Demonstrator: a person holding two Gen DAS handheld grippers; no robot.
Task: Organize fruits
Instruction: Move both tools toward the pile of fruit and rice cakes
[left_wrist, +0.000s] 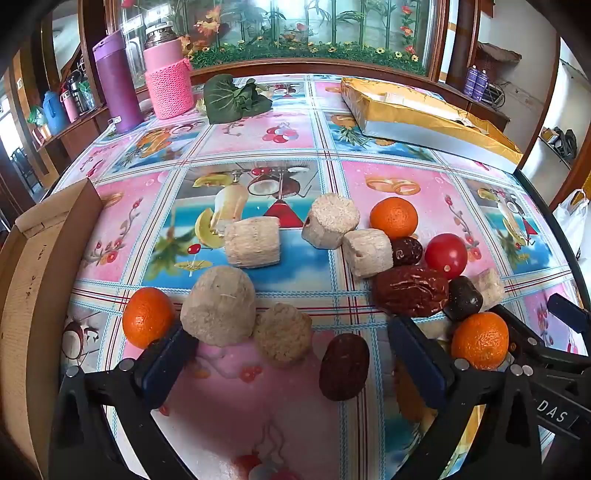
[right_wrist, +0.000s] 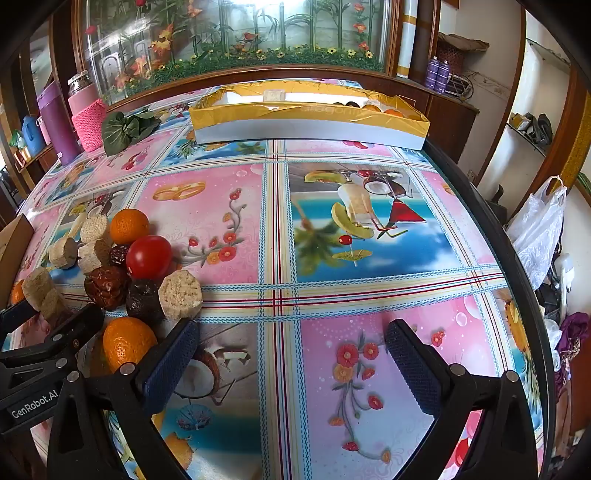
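Note:
A heap of fruit and snacks lies on the patterned tablecloth: three oranges (left_wrist: 393, 217), (left_wrist: 147, 316), (left_wrist: 479, 339), a red tomato (left_wrist: 446, 255), dark red dates (left_wrist: 410, 290), (left_wrist: 344, 366), and several beige puffed cakes (left_wrist: 219, 305). My left gripper (left_wrist: 288, 369) is open low over the table; a date and a beige cake lie between its fingers. My right gripper (right_wrist: 291, 363) is open and empty over bare cloth, right of the heap; an orange (right_wrist: 127, 347) lies just left of its left finger. A gold-lined box (right_wrist: 310, 122) with some items inside stands at the far edge.
A cardboard box (left_wrist: 40, 266) stands at the left. A purple flask (left_wrist: 116, 81), a pink bottle in a knitted sleeve (left_wrist: 168, 79) and a leafy vegetable (left_wrist: 231, 98) stand at the back left. The table edge (right_wrist: 517, 258) runs close on the right.

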